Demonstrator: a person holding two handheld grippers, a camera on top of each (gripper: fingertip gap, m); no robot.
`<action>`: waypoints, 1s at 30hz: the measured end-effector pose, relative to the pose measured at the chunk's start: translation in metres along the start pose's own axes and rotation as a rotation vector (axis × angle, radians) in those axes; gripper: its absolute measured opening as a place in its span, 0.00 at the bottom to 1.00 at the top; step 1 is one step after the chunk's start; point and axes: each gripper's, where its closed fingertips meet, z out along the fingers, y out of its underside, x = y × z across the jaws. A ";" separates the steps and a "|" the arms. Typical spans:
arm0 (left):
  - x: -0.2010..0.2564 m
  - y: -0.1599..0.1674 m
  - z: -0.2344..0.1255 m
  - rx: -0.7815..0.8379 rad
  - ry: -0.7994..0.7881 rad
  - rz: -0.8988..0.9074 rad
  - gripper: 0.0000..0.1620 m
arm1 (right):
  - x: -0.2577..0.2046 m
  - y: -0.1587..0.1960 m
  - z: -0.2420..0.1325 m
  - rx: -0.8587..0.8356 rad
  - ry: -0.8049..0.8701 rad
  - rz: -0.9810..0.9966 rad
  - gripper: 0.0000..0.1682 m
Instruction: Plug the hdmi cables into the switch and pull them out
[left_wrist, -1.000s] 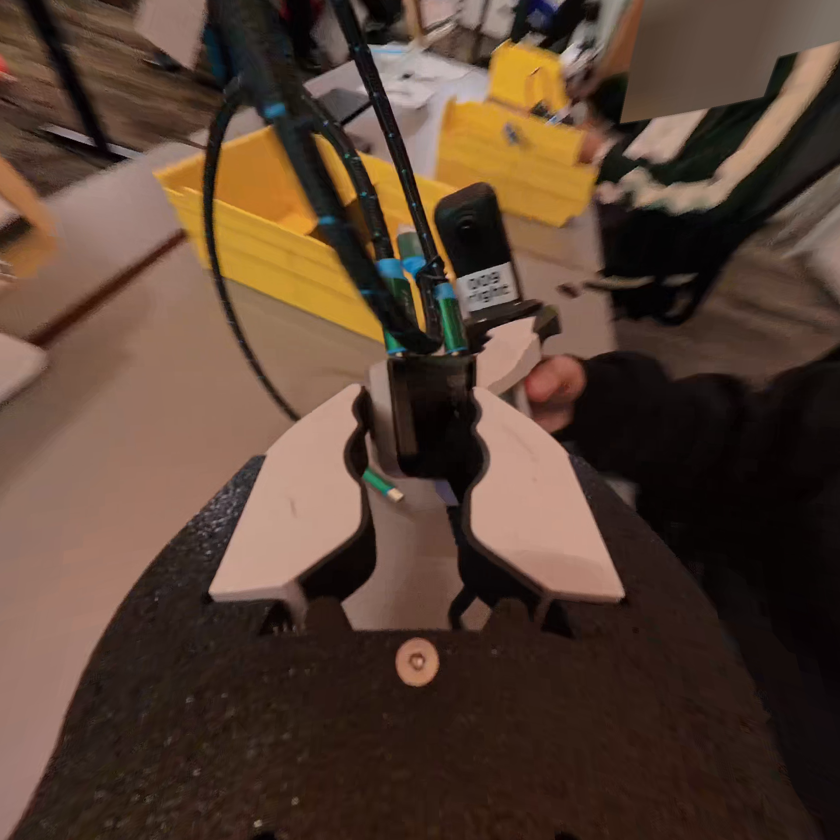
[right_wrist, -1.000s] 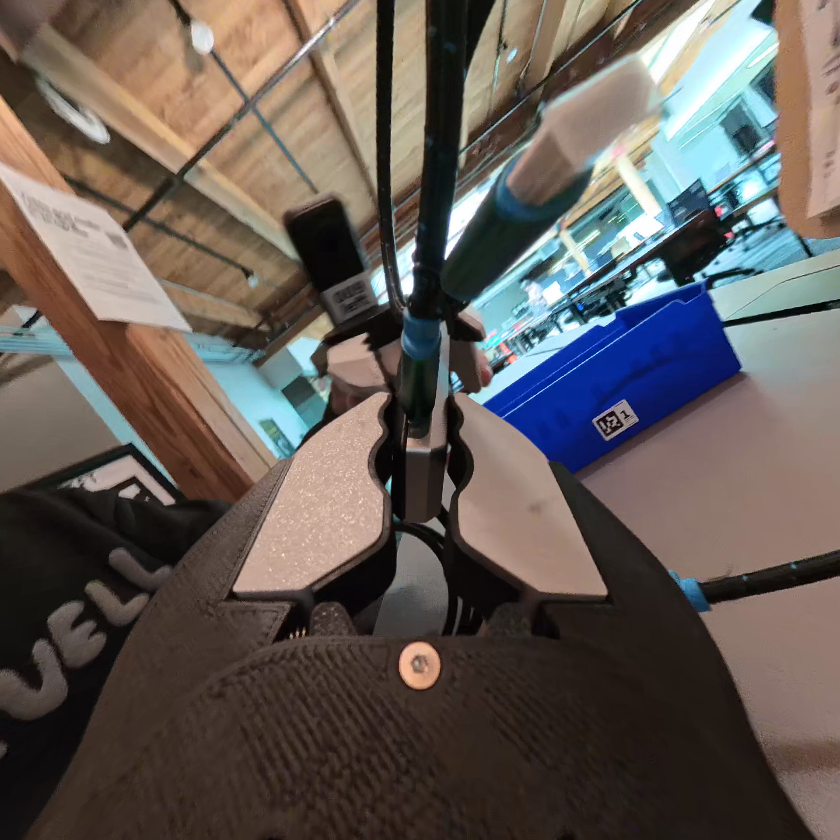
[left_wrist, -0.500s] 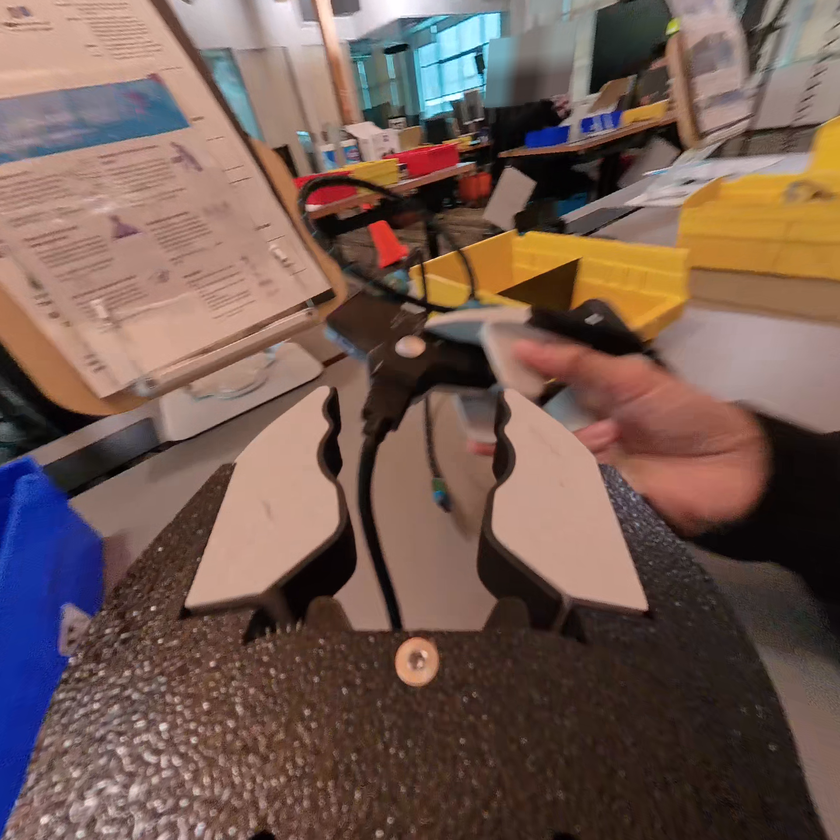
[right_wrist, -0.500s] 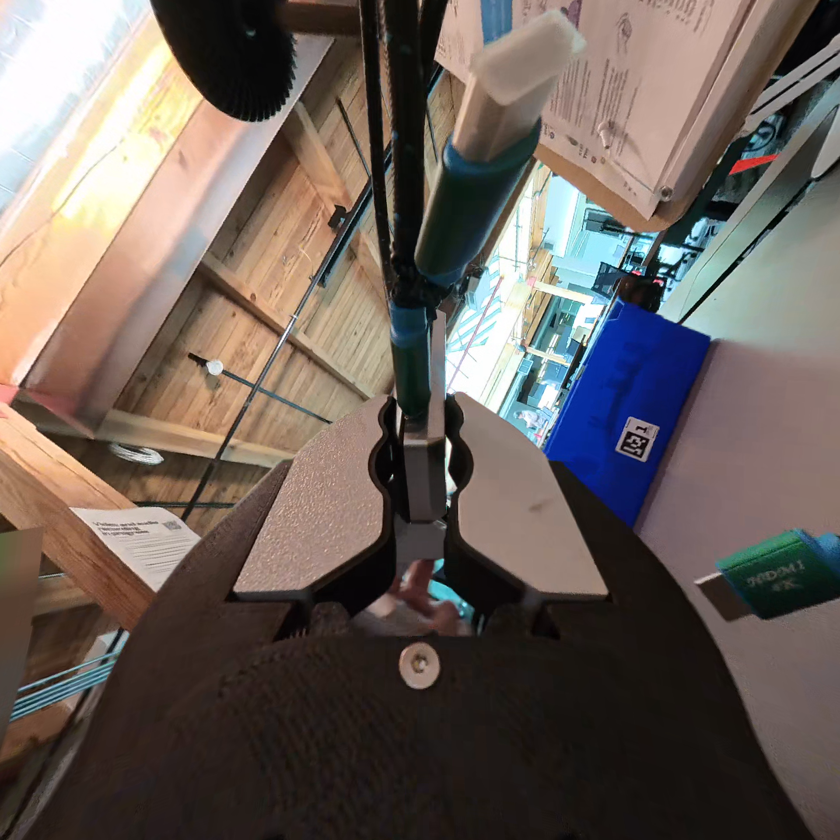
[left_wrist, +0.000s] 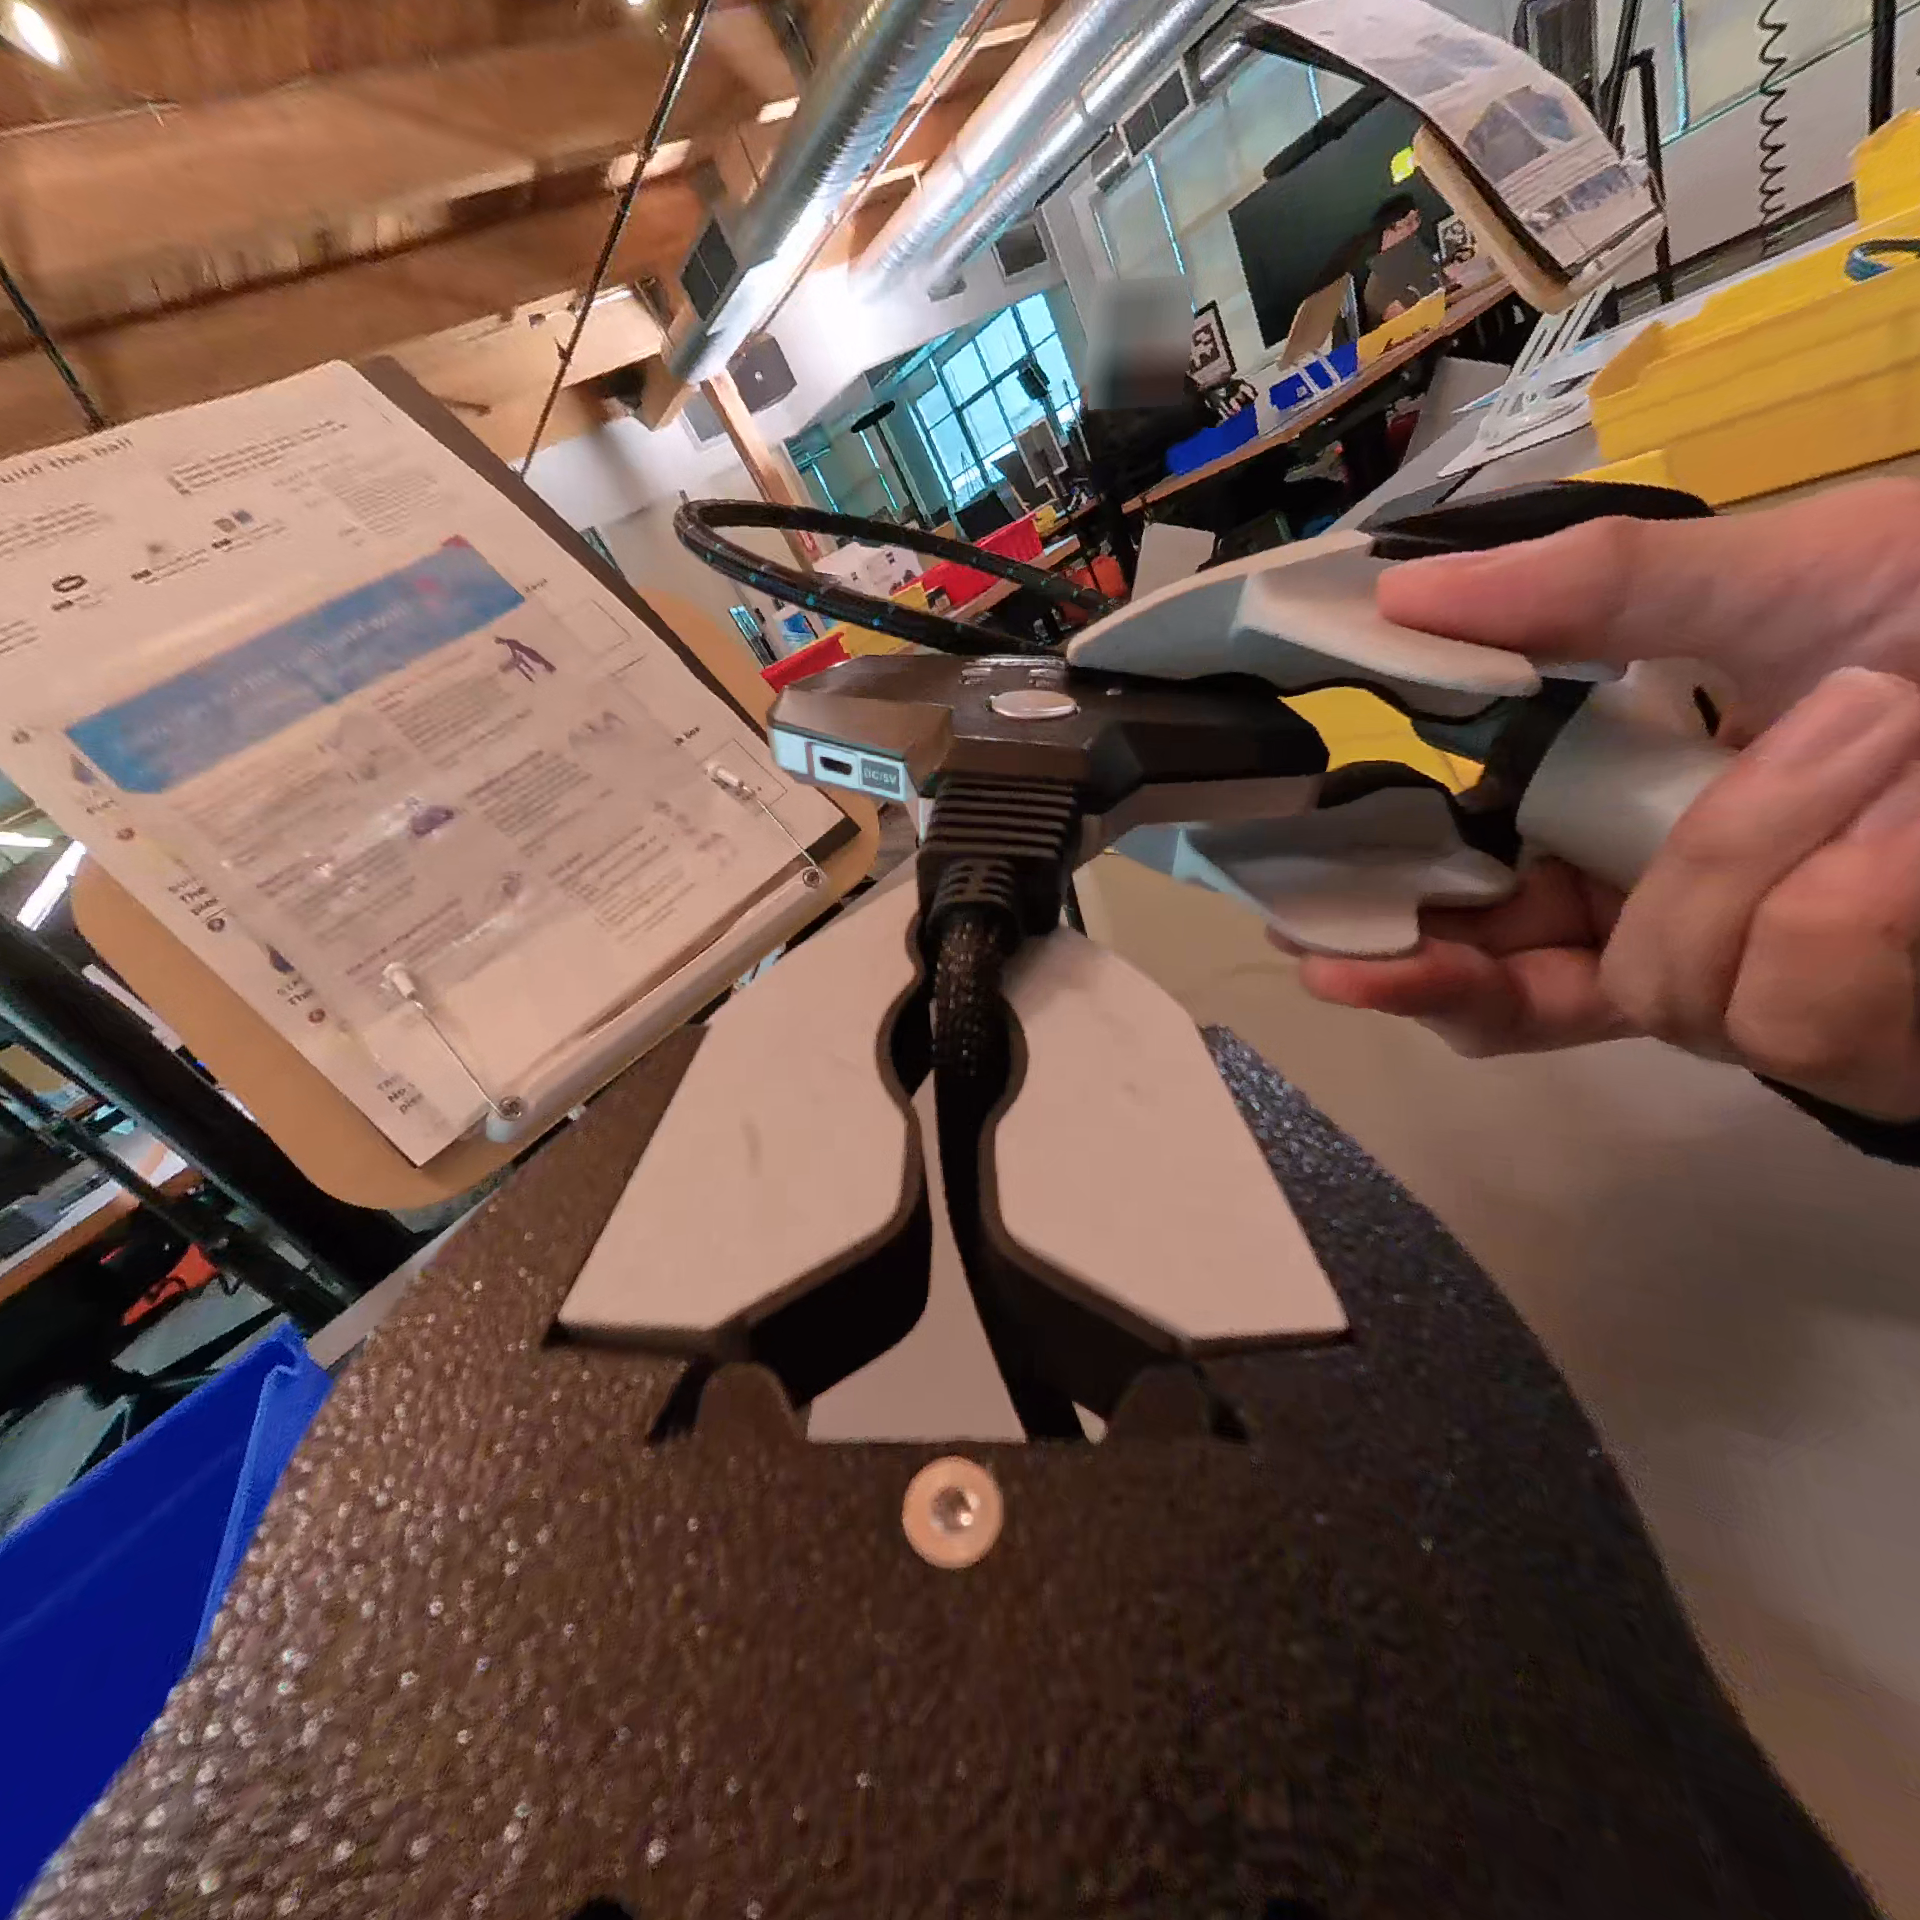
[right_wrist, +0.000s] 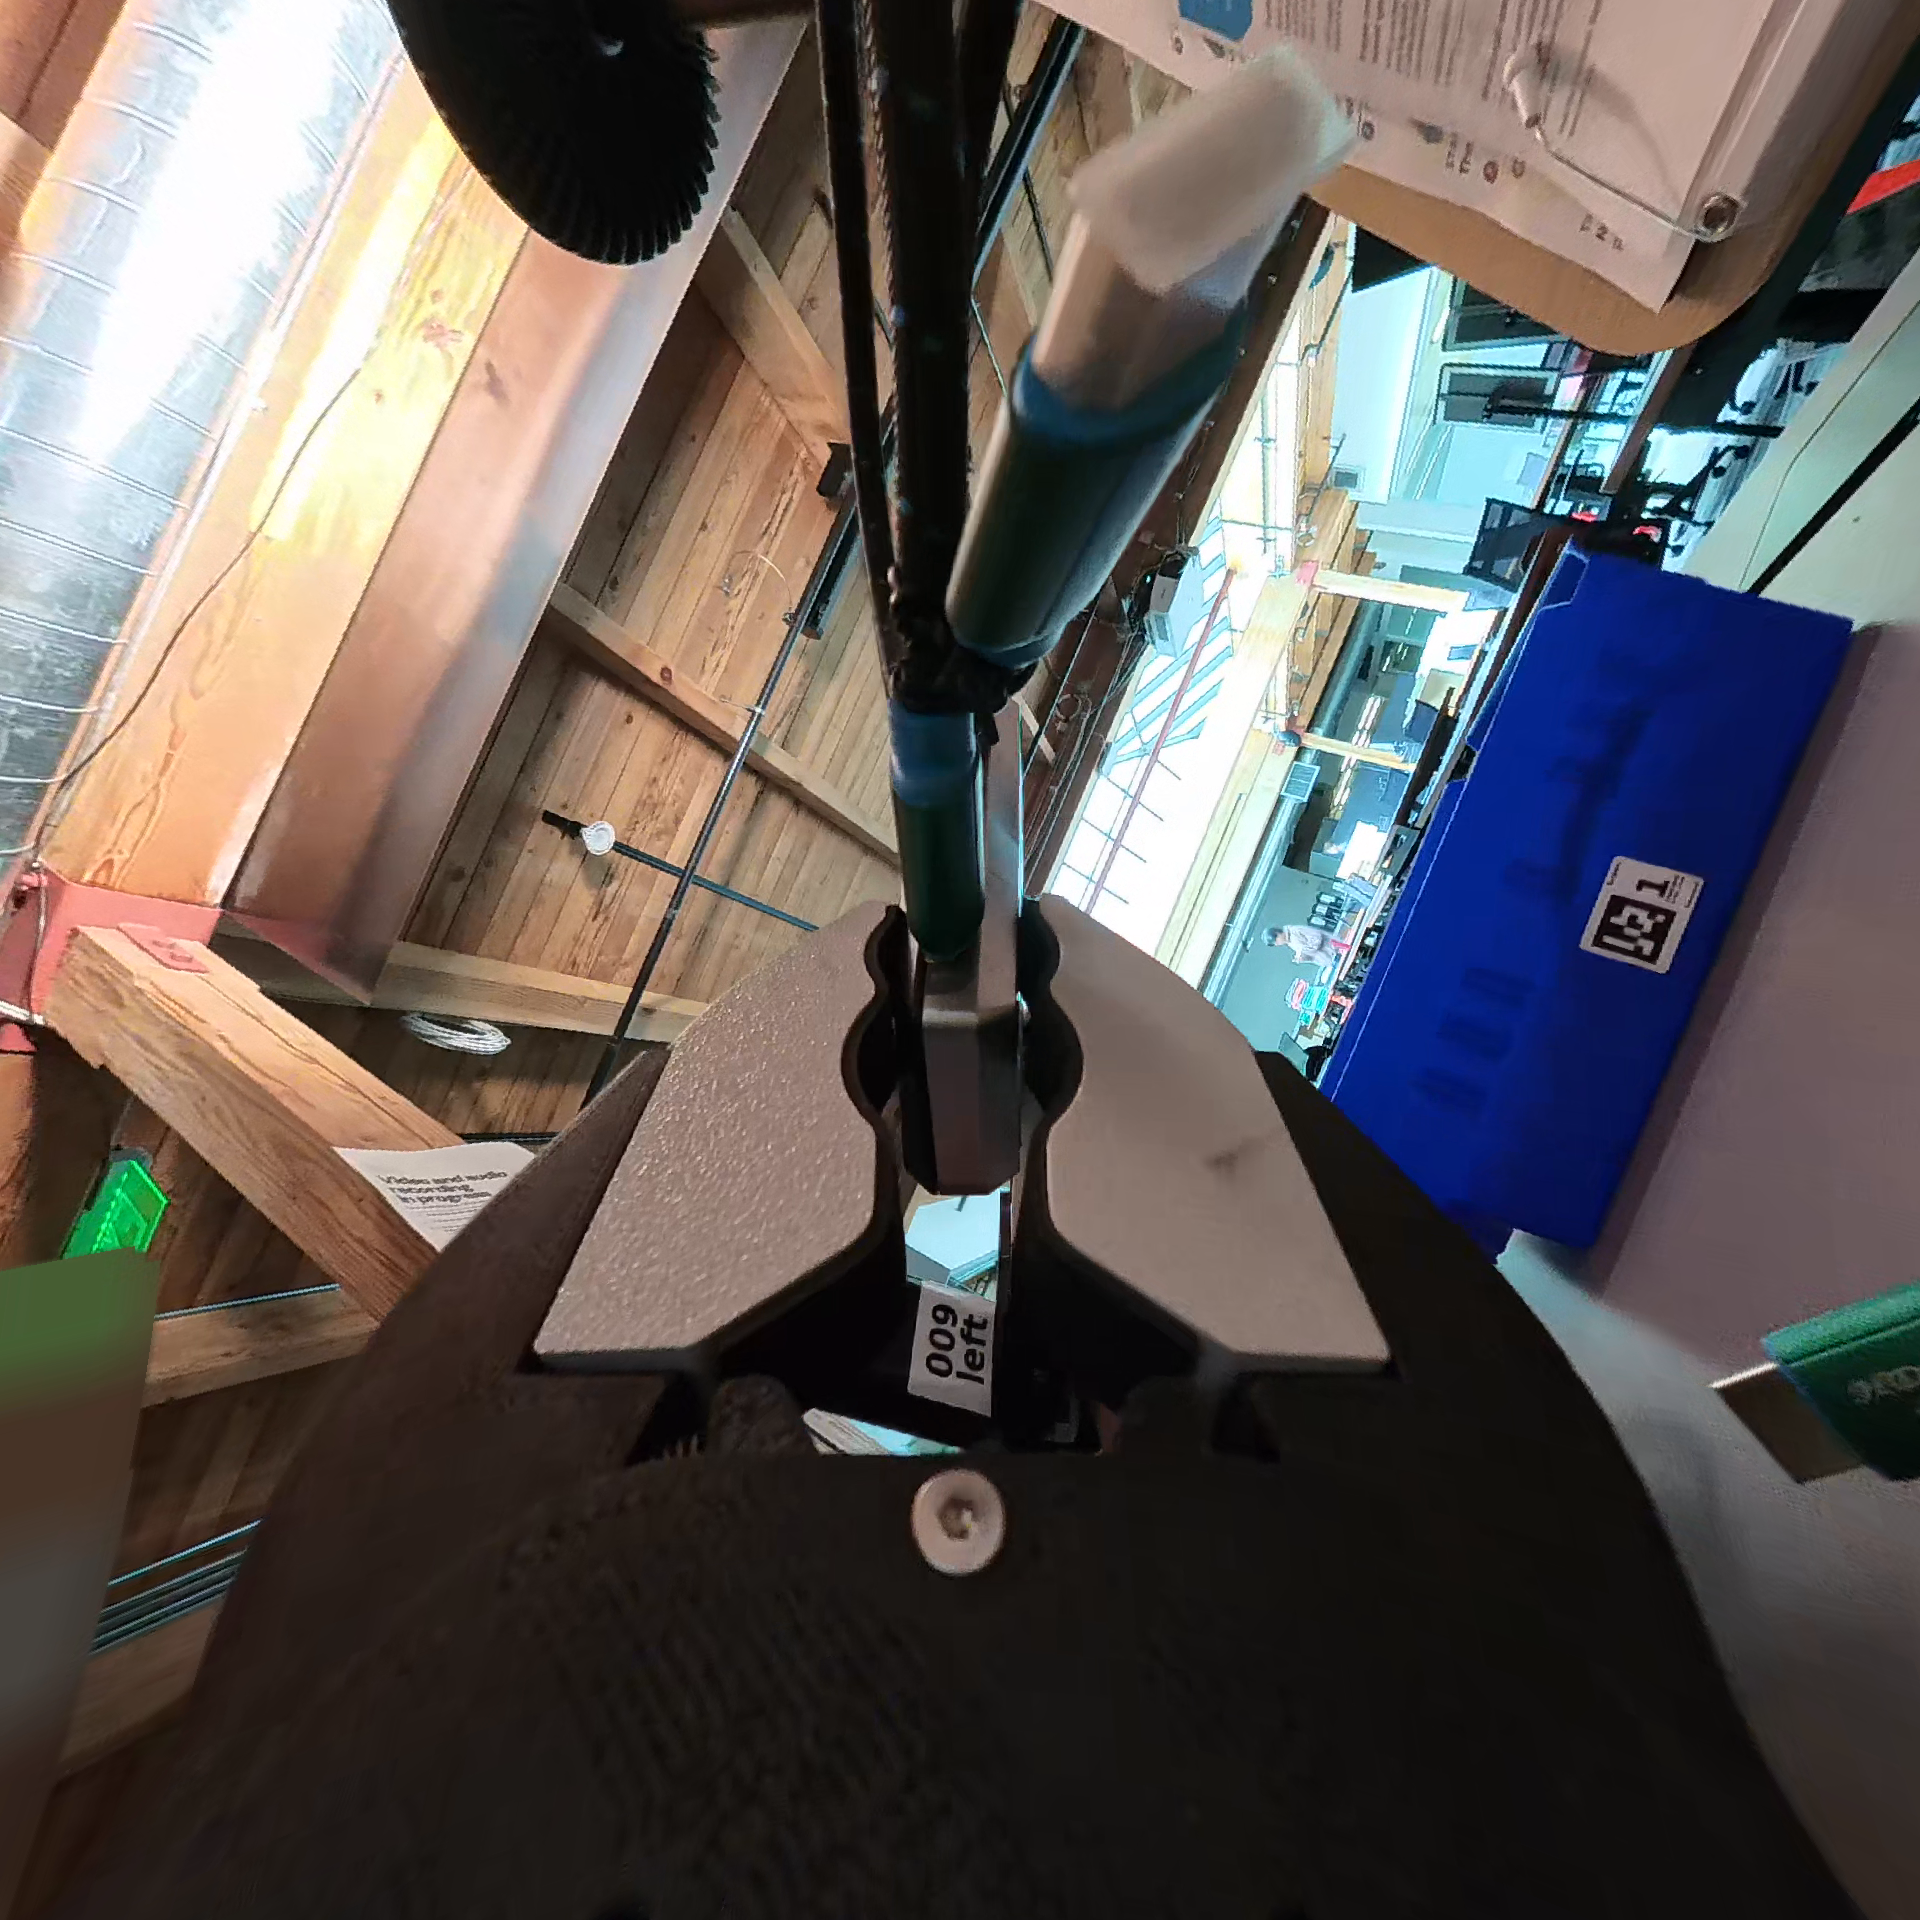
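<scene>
The black HDMI switch (left_wrist: 1039, 722) is held up in the air, clamped between the fingers (left_wrist: 1299, 644) of my right gripper, which a hand holds at the right. My left gripper (left_wrist: 966, 977) is shut on the switch's black braided cable (left_wrist: 961, 1023) just below its ribbed strain relief. In the right wrist view my right gripper (right_wrist: 961, 997) is shut on the switch's grey edge (right_wrist: 966, 1081). A green and blue HDMI plug (right_wrist: 935, 831) sits in the switch. A loose capped plug (right_wrist: 1143, 260) hangs above. Another green plug (right_wrist: 1839, 1382) dangles at the right edge.
A clipboard stand with printed sheets (left_wrist: 364, 779) is close on the left. A blue bin (right_wrist: 1558, 883) stands on the table, also in the left wrist view (left_wrist: 104, 1558). Yellow bins (left_wrist: 1766, 395) stand at the far right. The beige table (left_wrist: 1558, 1195) lies below.
My left gripper was open half a second ago and is now shut on the switch's braided cable. The right gripper has kept its hold on the switch and tilted it.
</scene>
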 end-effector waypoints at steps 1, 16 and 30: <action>0.002 0.000 0.001 0.005 0.019 -0.003 0.02 | 0.000 -0.001 0.000 -0.003 0.000 0.002 0.12; 0.012 -0.014 0.000 0.093 0.141 -0.143 0.14 | 0.003 -0.010 -0.003 0.020 0.010 -0.022 0.12; 0.006 -0.007 -0.019 0.134 0.133 -0.155 0.13 | 0.021 0.003 0.001 0.006 0.033 0.042 0.13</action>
